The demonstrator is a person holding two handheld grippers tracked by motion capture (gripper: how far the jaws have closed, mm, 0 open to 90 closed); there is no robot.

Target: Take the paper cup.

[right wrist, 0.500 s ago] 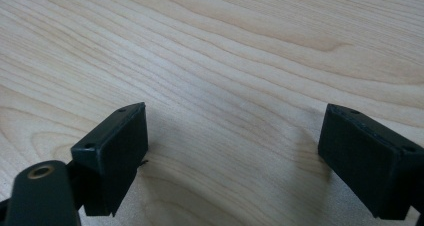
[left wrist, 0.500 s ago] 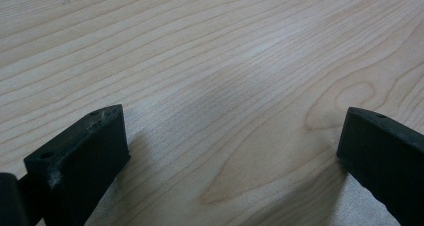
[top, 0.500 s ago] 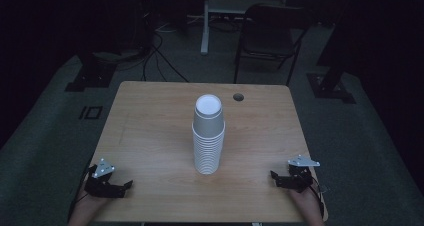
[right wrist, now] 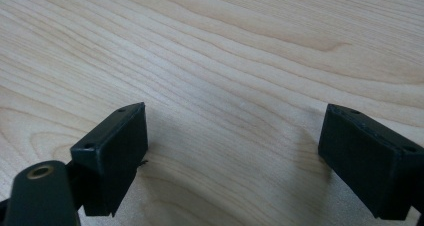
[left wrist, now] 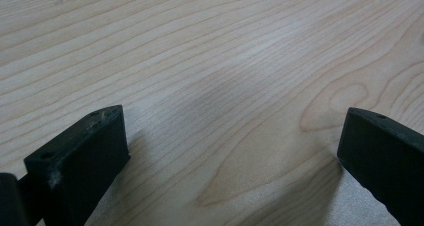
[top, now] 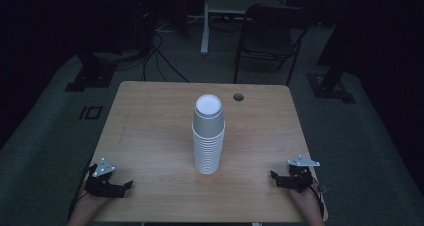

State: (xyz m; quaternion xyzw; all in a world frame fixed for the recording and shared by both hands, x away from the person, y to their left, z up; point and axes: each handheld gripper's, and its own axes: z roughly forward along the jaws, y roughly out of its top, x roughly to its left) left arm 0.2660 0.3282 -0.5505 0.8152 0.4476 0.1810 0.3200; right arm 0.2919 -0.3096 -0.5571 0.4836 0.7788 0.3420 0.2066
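Observation:
A tall stack of white paper cups [top: 208,136] stands upright at the middle of the wooden table [top: 150,131]. My left gripper [top: 125,186] rests near the table's front left corner, well left of the stack. It is open, and between its black jaws lies bare wood [left wrist: 230,136]. My right gripper [top: 276,178] rests near the front right corner, to the right of the stack. It too is open, with bare wood [right wrist: 235,136] between its jaws. A hand holds each gripper from the front edge.
A round cable hole [top: 238,96] sits in the table's far right part. Beyond the table stand a dark folding chair [top: 272,41], a white desk leg [top: 204,21] and black stand bases [top: 92,73] with cables on the grey floor.

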